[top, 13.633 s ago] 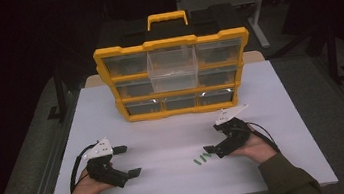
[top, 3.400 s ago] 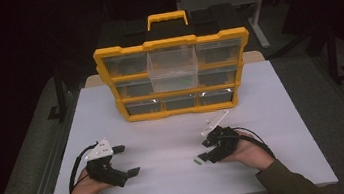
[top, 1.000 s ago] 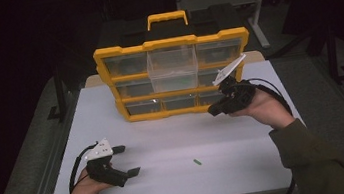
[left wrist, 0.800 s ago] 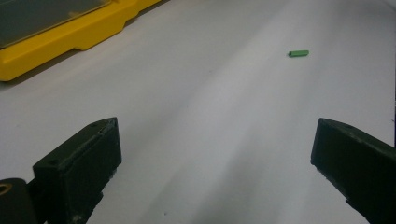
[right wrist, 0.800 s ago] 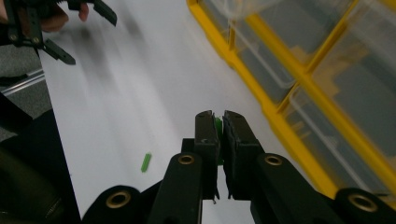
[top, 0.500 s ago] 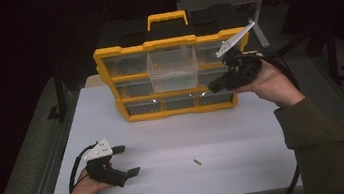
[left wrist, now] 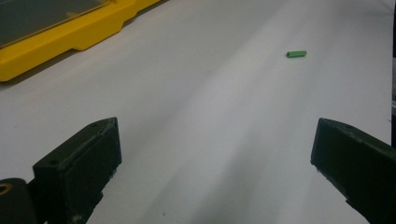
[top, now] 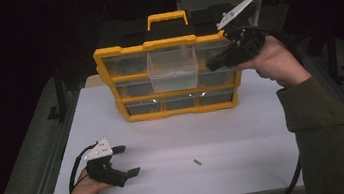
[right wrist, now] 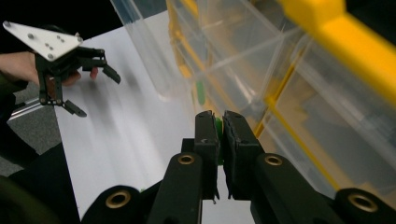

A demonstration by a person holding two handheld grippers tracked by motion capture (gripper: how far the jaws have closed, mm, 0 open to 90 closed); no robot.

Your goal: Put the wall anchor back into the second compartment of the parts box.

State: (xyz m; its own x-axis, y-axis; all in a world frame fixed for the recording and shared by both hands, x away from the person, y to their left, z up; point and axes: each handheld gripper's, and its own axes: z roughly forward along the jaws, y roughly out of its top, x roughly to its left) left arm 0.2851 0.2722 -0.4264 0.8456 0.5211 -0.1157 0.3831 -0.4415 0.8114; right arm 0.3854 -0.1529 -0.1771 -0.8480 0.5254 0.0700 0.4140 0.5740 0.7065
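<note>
1. The right gripper (right wrist: 218, 135) has its two black jaws pressed almost together on a thin green piece (right wrist: 217, 128), which shows as a sliver of green in the narrow gap between them; what the piece is cannot be told, since so little of it is exposed.
2. In the high view the right gripper (top: 213, 64) is raised off the table at the upper right of the yellow organizer (top: 106, 70), its jaws pointing left in front of the top row of clear drawers.
3. Just left of those jaws, the middle drawer (top: 172, 69) of the top row stands pulled out toward the person, with a trace of green at its bottom.
4. The person's right hand (top: 276, 60) wraps the gripper's body, and the grey three-cornered plate (top: 239, 10) sticks up and to the right above it.
5. The left gripper (left wrist: 212, 154) has its jaws spread wide with nothing between them, only bare white table (left wrist: 196, 102).
6. It rests low at the near left of the table in the high view (top: 127, 161), held by the left hand (top: 84, 191), well apart from the organizer.
7. A small green cylinder (top: 197, 162) lies alone on the table, out ahead of the left jaws and well apart from them; the left gripper view shows it lying flat (left wrist: 296, 54).
</note>
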